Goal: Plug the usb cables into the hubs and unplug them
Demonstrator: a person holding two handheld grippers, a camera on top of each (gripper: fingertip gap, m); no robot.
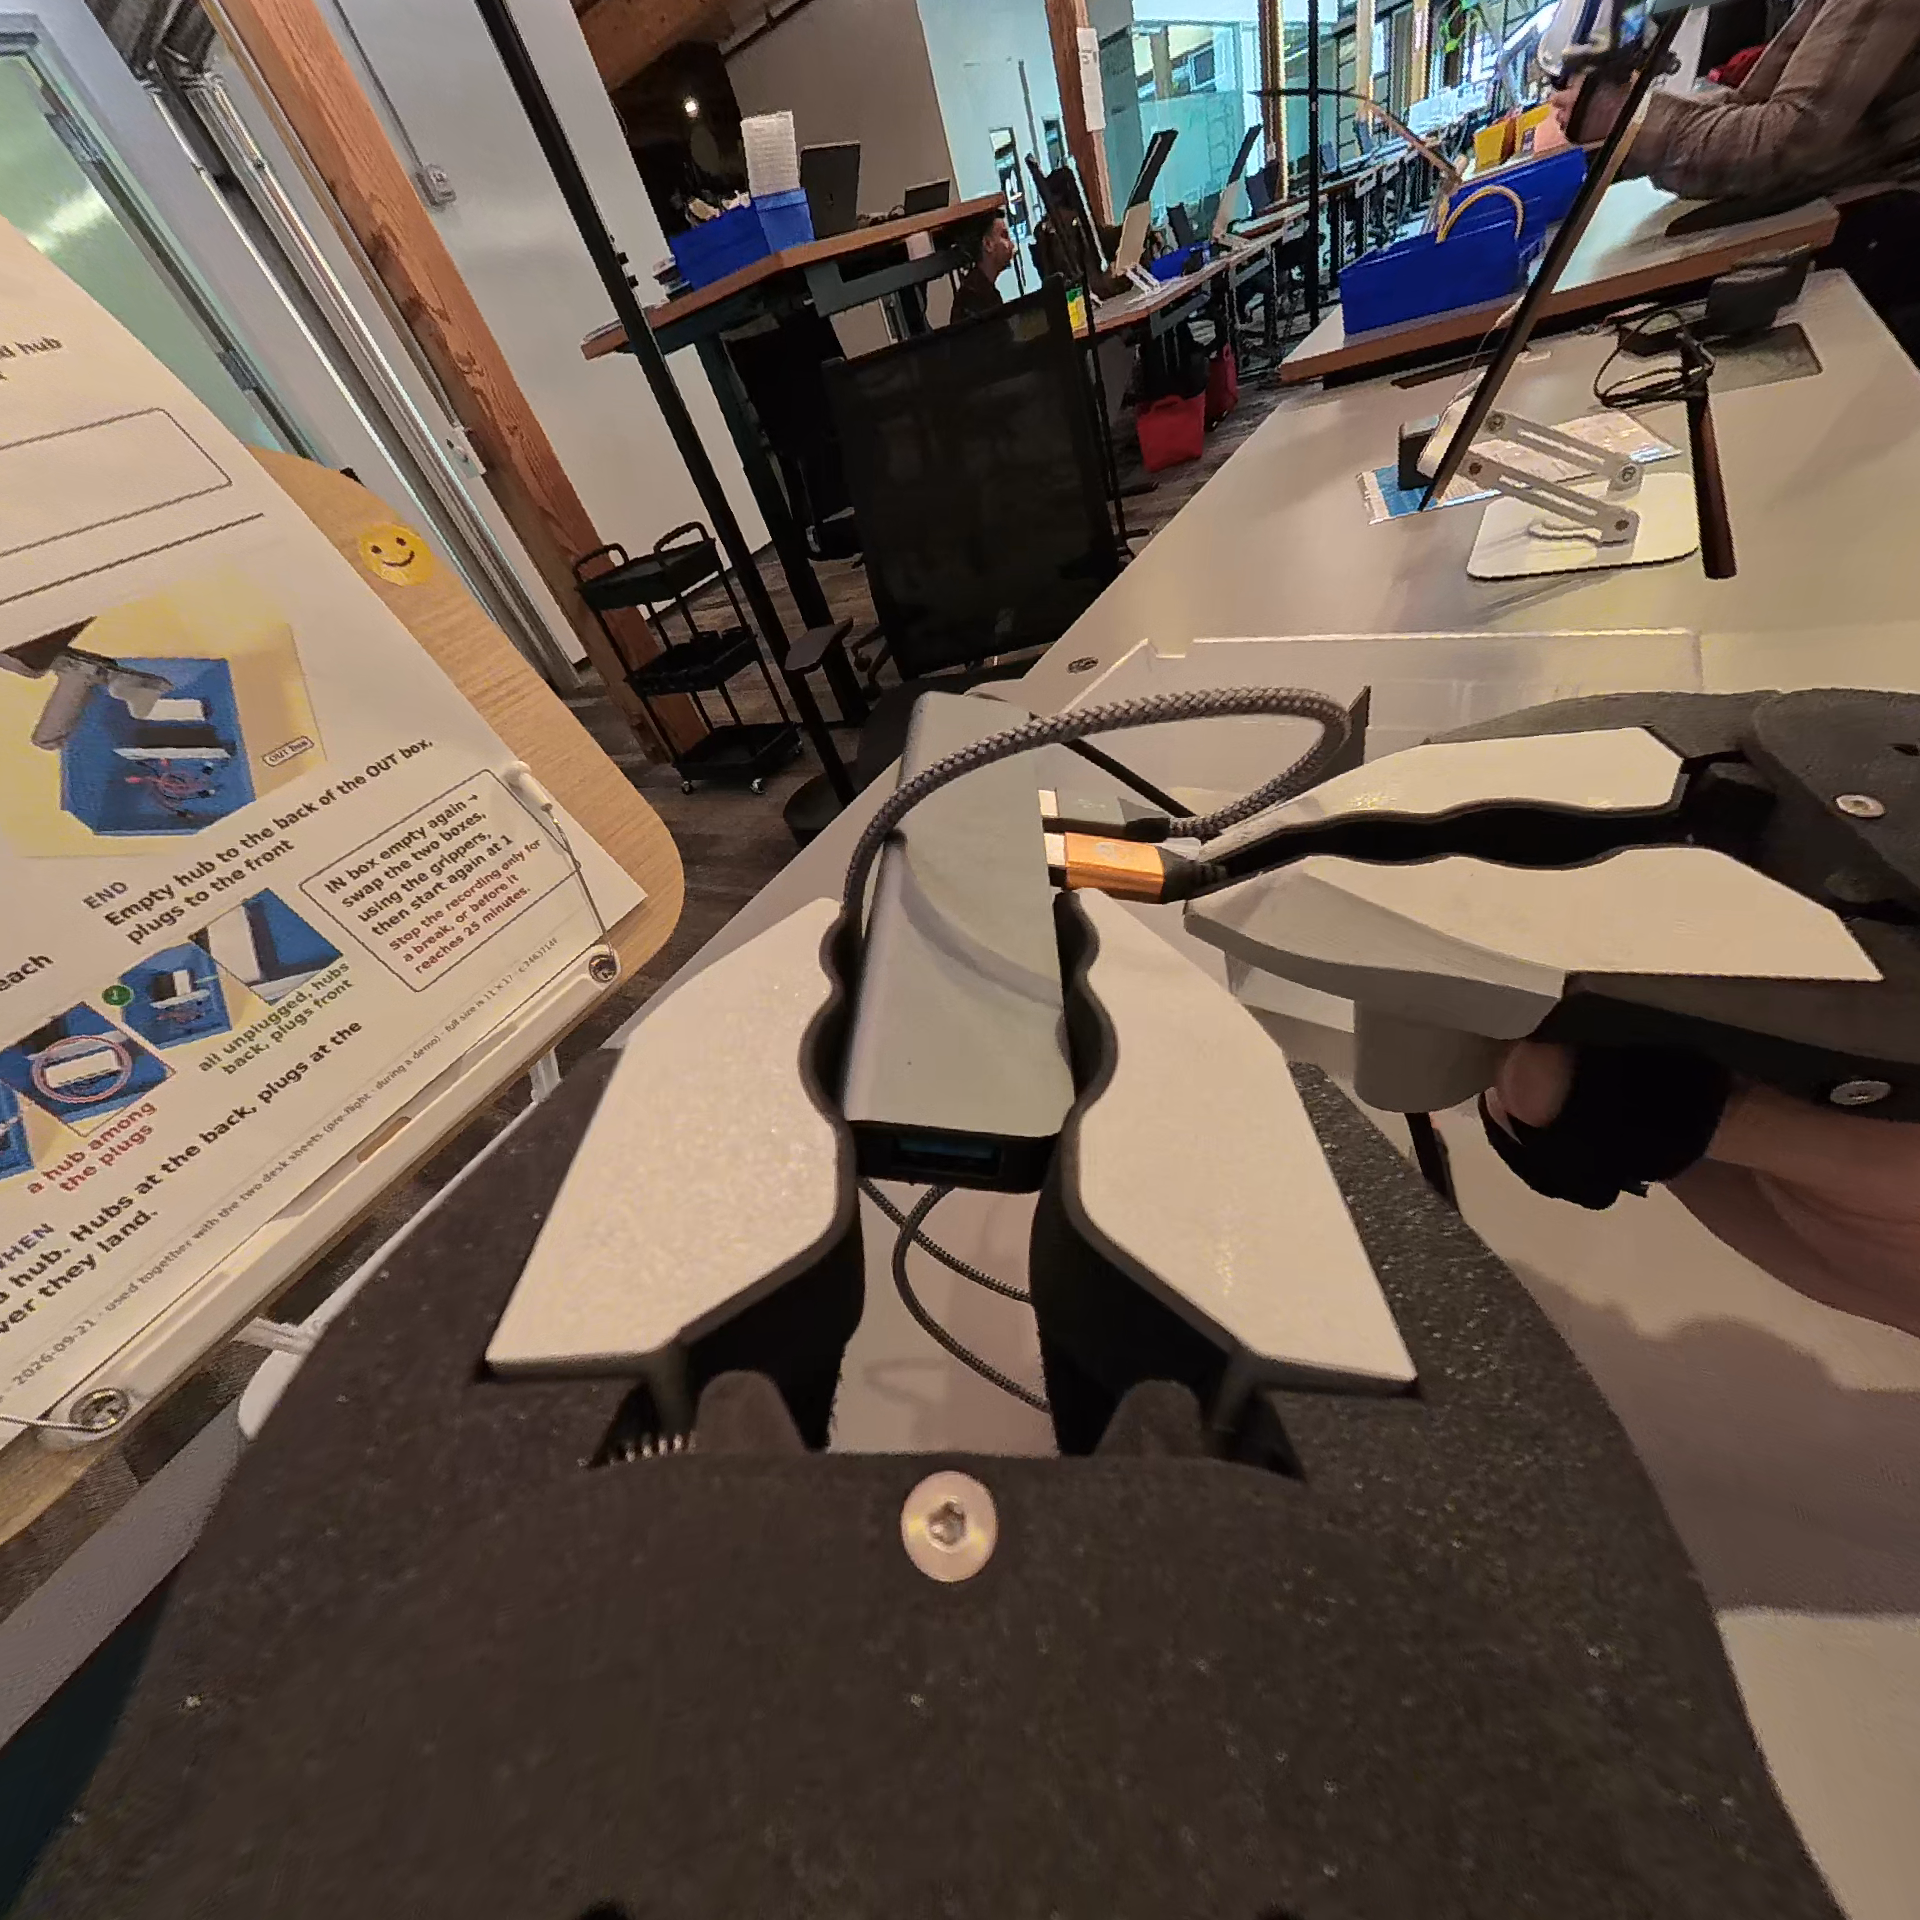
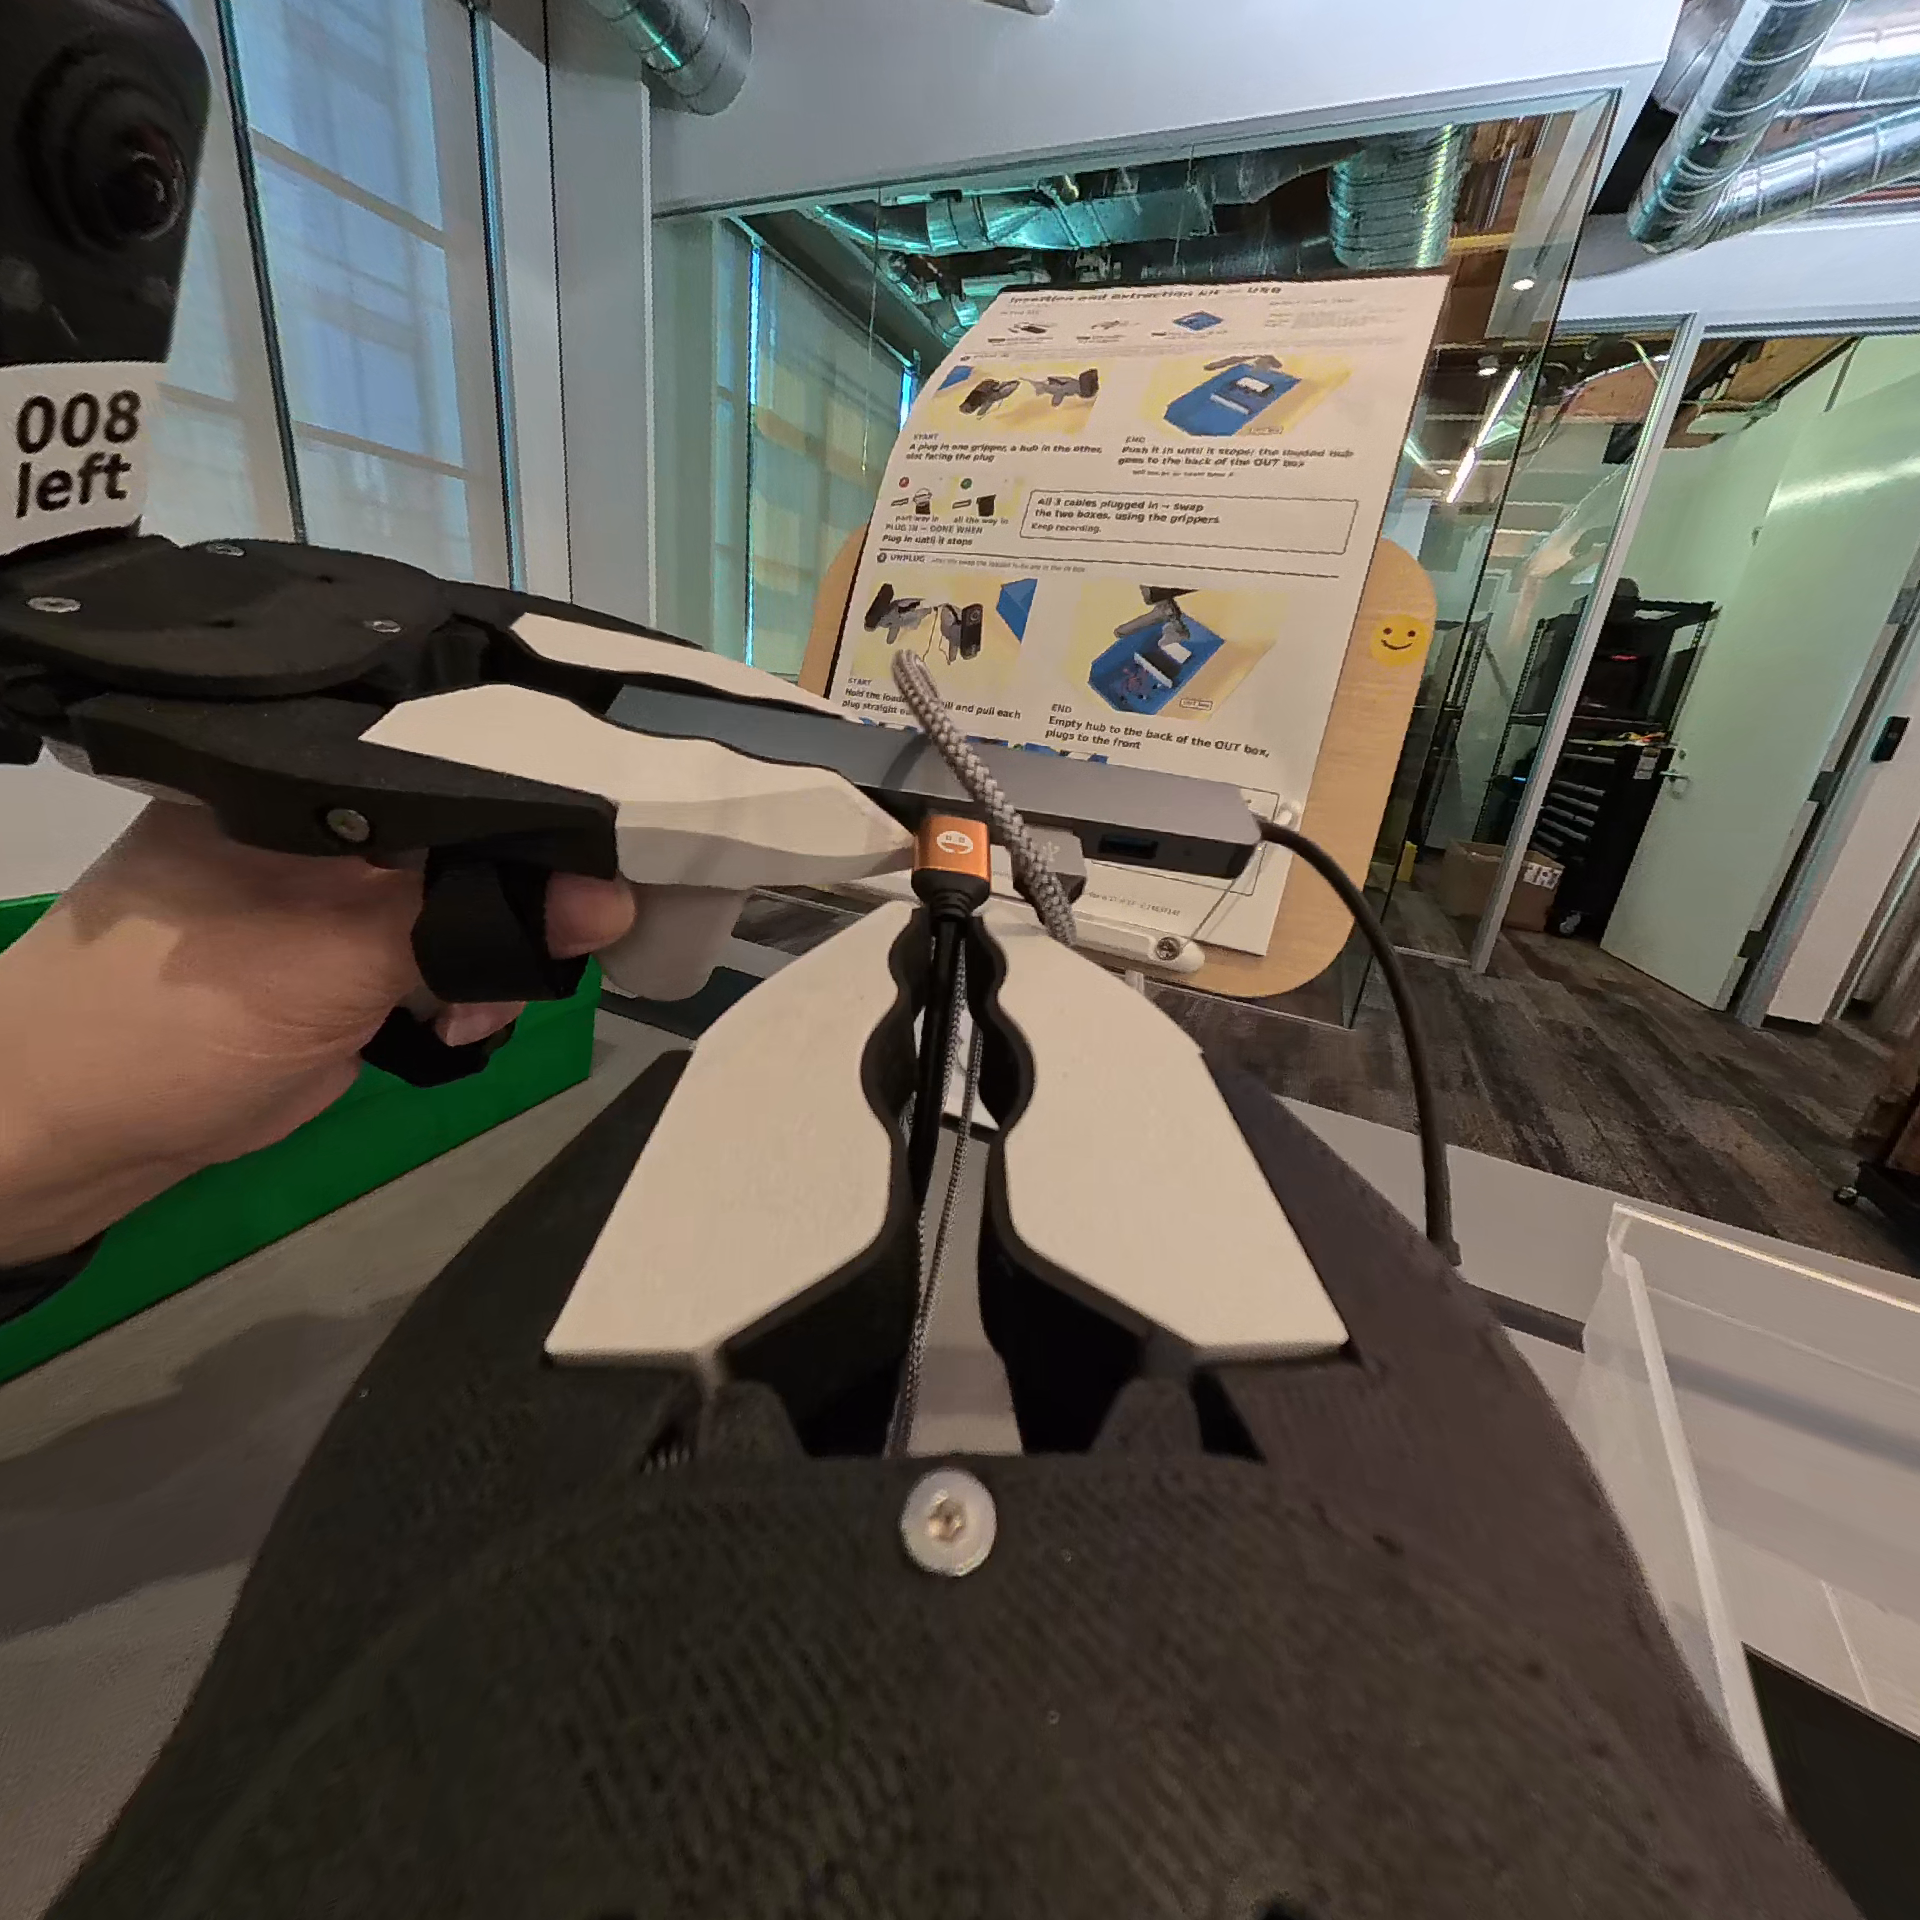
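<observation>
My left gripper is shut on a grey USB hub and holds it in the air, one blue port facing the camera. The hub's braided cable loops over it. My right gripper is shut on the black cable just behind an orange USB plug. The plug's metal tip sits at the hub's side, a short piece of it showing in the left wrist view. The right gripper comes in there from the right. In the right wrist view the left gripper holds the hub crosswise.
An instruction sheet on a wooden board stands behind the hub. A clear plastic box is at the right, a green bin at the left. A second plug sits in the hub beside the orange one. A laptop stand is farther back.
</observation>
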